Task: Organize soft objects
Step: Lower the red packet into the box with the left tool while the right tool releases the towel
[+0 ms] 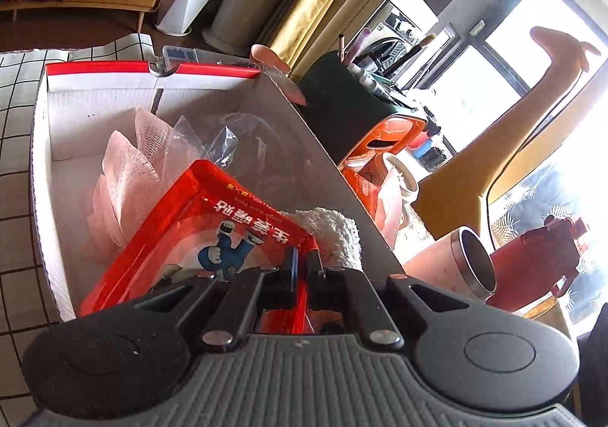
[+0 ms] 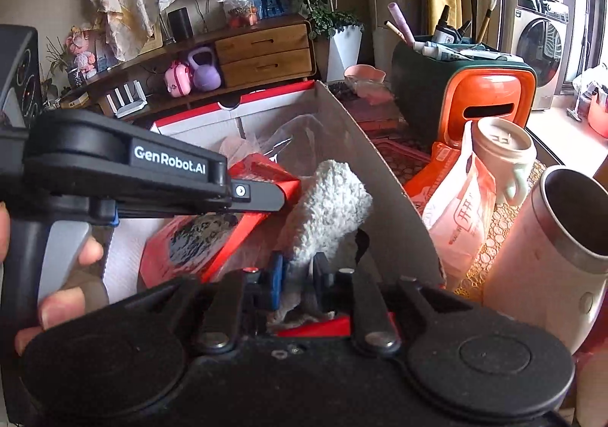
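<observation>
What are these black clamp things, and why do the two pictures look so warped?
No robot here: a person carries a hand-held gripper in each hand, each with a wide-angle camera looking along its fingers. The left hand-held gripper is shut on a red packet over a white cardboard box. The right hand-held gripper has a fluffy white cloth between its fingers; its grip looks loose. A pink mesh sponge already lies in the box. Cups and a bottle stand outside it.

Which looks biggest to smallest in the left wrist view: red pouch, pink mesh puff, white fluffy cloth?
1. red pouch, though it lies nearest the camera
2. pink mesh puff
3. white fluffy cloth, partly hidden, so its true size is unsure
</observation>
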`<act>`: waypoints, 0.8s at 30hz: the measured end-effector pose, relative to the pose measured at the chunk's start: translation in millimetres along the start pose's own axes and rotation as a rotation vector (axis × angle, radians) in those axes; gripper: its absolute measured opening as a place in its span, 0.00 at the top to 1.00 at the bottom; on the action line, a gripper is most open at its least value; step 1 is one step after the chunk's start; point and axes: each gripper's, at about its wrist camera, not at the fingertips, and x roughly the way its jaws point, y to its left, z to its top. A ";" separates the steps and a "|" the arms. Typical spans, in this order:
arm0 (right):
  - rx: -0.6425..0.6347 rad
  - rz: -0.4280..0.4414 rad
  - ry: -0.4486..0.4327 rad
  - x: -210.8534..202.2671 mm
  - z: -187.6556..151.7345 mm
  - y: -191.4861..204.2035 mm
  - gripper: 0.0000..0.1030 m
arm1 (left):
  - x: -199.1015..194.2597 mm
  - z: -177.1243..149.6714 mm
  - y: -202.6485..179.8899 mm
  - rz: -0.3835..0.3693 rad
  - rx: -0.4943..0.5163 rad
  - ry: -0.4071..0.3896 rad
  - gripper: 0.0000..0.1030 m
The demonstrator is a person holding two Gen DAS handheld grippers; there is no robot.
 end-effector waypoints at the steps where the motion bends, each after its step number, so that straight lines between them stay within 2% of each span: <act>1: 0.003 -0.002 0.000 -1.3 -0.4 -1.1 0.81 | 1.0 -0.1 0.0 -0.002 -0.004 0.009 0.95; 5: 0.018 -0.012 0.012 -4.2 -1.1 -5.6 0.79 | -3.9 -1.0 -3.5 -0.012 0.012 0.019 0.95; 11: 0.031 -0.016 -0.005 -16.6 -1.6 -8.0 0.71 | -21.4 -1.1 -13.0 -0.009 0.047 0.006 0.95; 24: 0.035 -0.010 -0.034 -55.3 -2.4 4.5 0.58 | -80.3 -10.5 -31.4 0.001 0.106 -0.024 0.92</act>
